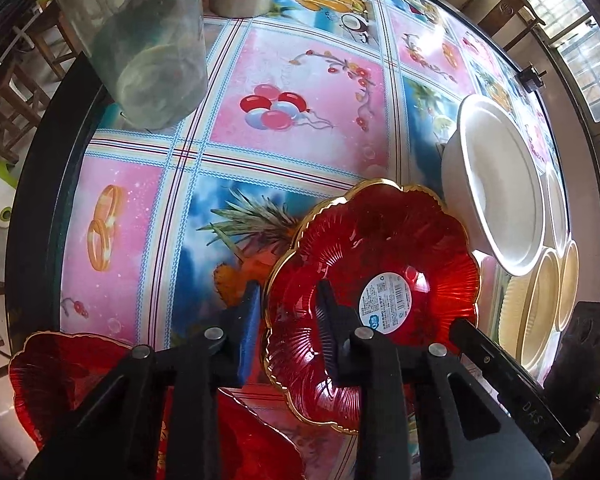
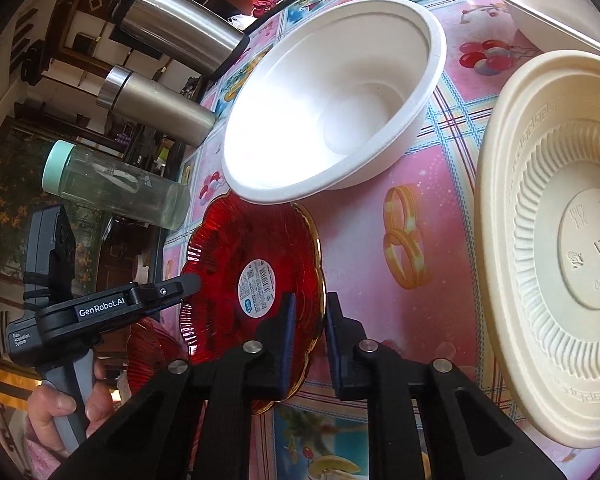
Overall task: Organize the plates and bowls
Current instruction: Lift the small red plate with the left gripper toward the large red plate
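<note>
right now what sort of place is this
Probably a home dining room: a table under a printed cloth, steel flasks at its edge, wooden chairs beside it, and red glass plates laid out.

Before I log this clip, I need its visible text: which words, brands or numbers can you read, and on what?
"GenRobot.AI": on the left gripper body, seen from the right wrist.
"Data Acquisition System": small print on that same gripper's handle.
"DAS": on the right gripper's arm, seen from the left wrist.
"W": embossed on the cream plate, with digits too faint to read.
Round sticker on the red plate: print too small to read.
</note>
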Tool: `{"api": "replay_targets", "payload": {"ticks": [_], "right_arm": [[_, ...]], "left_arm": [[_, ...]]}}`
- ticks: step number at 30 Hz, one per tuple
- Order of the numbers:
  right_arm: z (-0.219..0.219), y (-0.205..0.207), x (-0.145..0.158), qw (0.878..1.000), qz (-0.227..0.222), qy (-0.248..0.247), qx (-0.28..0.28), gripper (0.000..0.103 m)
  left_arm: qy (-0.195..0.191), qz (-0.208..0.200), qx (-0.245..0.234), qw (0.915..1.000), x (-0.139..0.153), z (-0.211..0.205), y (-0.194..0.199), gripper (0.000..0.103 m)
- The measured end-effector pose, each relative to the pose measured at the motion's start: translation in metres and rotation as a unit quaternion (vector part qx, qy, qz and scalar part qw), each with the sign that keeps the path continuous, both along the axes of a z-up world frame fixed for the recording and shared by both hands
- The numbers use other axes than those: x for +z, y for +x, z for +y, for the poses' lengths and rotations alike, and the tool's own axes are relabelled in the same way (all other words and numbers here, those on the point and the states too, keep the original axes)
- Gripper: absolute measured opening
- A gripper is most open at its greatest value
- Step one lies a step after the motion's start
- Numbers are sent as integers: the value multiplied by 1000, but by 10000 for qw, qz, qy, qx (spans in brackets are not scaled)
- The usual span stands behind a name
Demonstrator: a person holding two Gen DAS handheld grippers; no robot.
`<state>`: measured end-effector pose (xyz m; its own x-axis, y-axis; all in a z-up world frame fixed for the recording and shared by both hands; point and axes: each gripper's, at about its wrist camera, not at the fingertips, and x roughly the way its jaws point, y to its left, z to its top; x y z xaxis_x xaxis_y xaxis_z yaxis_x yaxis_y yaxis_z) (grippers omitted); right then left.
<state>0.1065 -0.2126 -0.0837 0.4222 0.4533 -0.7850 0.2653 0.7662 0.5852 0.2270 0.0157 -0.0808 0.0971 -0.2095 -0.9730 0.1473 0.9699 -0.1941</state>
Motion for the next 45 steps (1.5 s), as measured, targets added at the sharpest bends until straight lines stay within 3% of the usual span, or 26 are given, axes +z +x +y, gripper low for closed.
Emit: {"api": "replay_targets", "payload": {"ticks": [7, 15, 22, 31, 39, 45], "right_arm": [[0, -2, 7, 9995, -168, -277, -3, 6], [1, -2, 8, 9995, -231, -216, 10, 6], [-1, -6, 16, 9989, -477, -20, 36, 6], [7, -15, 34, 9960, -883, 52, 154, 6], [43, -29, 62, 9889, -1358, 18, 599, 6], [93, -35, 63, 9850, -1386, 61, 1028, 6]], "left_arm": [[145, -102, 12, 9998, -1, 3, -3, 12], [47, -177, 89, 9998, 4, 8, -6, 11], [-308, -333, 203, 9988, 29, 24, -10, 11], [-463, -650, 202, 9966, 53, 38, -33, 11], [-455, -972, 325, 9937, 75, 73, -66, 11], [-416, -1073, 621, 9914, 81, 124, -96, 11]]}}
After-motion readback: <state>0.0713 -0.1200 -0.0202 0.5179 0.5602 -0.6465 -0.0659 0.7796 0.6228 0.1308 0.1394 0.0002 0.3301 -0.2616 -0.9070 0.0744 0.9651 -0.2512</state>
